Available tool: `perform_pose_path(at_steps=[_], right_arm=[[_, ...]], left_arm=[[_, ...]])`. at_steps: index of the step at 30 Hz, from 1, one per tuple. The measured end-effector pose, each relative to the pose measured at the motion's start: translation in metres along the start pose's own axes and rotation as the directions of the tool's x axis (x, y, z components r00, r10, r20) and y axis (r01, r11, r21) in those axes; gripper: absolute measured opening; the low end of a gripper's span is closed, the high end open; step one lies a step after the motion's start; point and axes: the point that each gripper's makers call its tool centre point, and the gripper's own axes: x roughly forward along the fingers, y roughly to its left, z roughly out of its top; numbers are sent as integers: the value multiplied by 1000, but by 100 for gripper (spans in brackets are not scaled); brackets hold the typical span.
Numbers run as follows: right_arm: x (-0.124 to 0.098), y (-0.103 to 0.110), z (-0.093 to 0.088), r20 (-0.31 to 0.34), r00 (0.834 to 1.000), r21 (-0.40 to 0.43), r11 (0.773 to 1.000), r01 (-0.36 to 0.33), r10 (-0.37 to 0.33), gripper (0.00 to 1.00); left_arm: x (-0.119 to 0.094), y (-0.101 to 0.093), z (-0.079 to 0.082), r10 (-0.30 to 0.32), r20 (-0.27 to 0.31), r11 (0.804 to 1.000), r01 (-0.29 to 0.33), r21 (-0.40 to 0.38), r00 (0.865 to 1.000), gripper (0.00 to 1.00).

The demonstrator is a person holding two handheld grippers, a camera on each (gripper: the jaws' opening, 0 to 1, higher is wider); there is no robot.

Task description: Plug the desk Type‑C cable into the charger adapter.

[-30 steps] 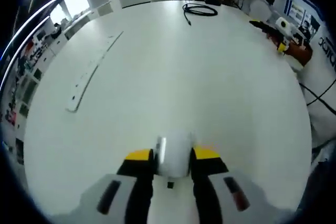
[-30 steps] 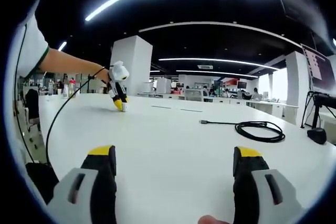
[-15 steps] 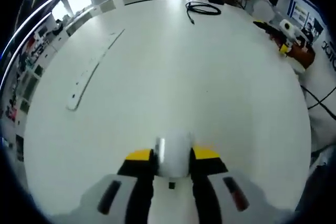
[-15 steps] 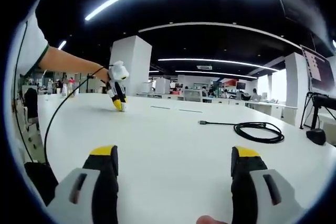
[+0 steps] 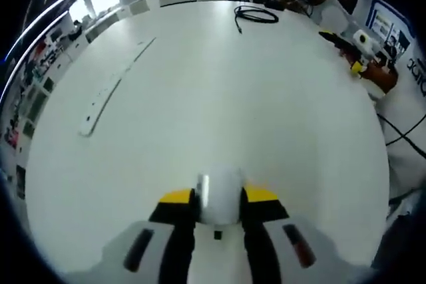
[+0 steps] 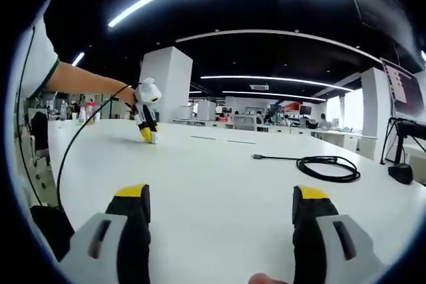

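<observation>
Left gripper view: the left tool [image 5: 218,199] is seen from above, its two yellow-tipped jaws drawn in narrow and clamped against the sides of a white charger adapter [image 5: 219,193], which is gripped between them over the white worktop [image 5: 219,91]. At the far end of the worktop, well apart from the adapter, a black Type-C cable [image 5: 256,14] is laid in a loose coil with one end trailing out toward the near side. A thin pale strip [image 5: 112,88] is seen lying on the worktop's surface to the left. At the right edge of this view the right tool [image 5: 358,51] is glimpsed, white with yellow, near the worktop's rim; whether it is wide or narrow cannot be told from here.

Right gripper view: the right tool [image 6: 221,207] is held low over the worktop [image 6: 219,177], its jaws set wide apart with nothing between them. The coiled Type-C cable [image 6: 327,166] is seen lying flat on the worktop ahead and to the right, its straight end with the plug [image 6: 256,156] pointing left. Further off to the left, the left tool [image 6: 148,134] is held tip-down close to the worktop by an outstretched arm [image 6: 83,79], a thin black lead hanging from it. A dark stand foot [image 6: 401,172] is seen resting at the right edge of the worktop, near the coil.
</observation>
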Motion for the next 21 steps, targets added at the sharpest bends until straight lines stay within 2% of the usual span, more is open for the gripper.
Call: perform_pose_path(at_steps=[2,3,6,9,14,17,21], right_arm=[[0,0,0,1,1000,1,1000,1,-1,89],[0,0,0,1,1000,1,1000,0,0,89],[0,0,0,0,1000,-3,1000,0,0,89],[0,-1,0,1,1000,-4,1000,1,-1,89],[-1,-2,-2,-3,1000,-8,1000,4,-4,89],[-1,-2,-1,-2,1000,-7,1000,5,-5,88],[-1,-2,-2,-4,1000,-13,1000,7,-7,88]], left_arm=[[0,-4,1,-4,0,1000,4,17,1000,25],[-1,6,-2,11,3,999,-11,33,1000,25],[-1,10,0,25,22,999,-26,23,999,25],[-4,6,-4,26,37,1000,-27,7,999,25],[-6,6,-8,20,20,1000,-20,3,1000,25],[-6,-13,-7,18,13,1000,-18,-1,1000,25],[-5,-28,-5,28,6,1000,-28,-9,1000,25]])
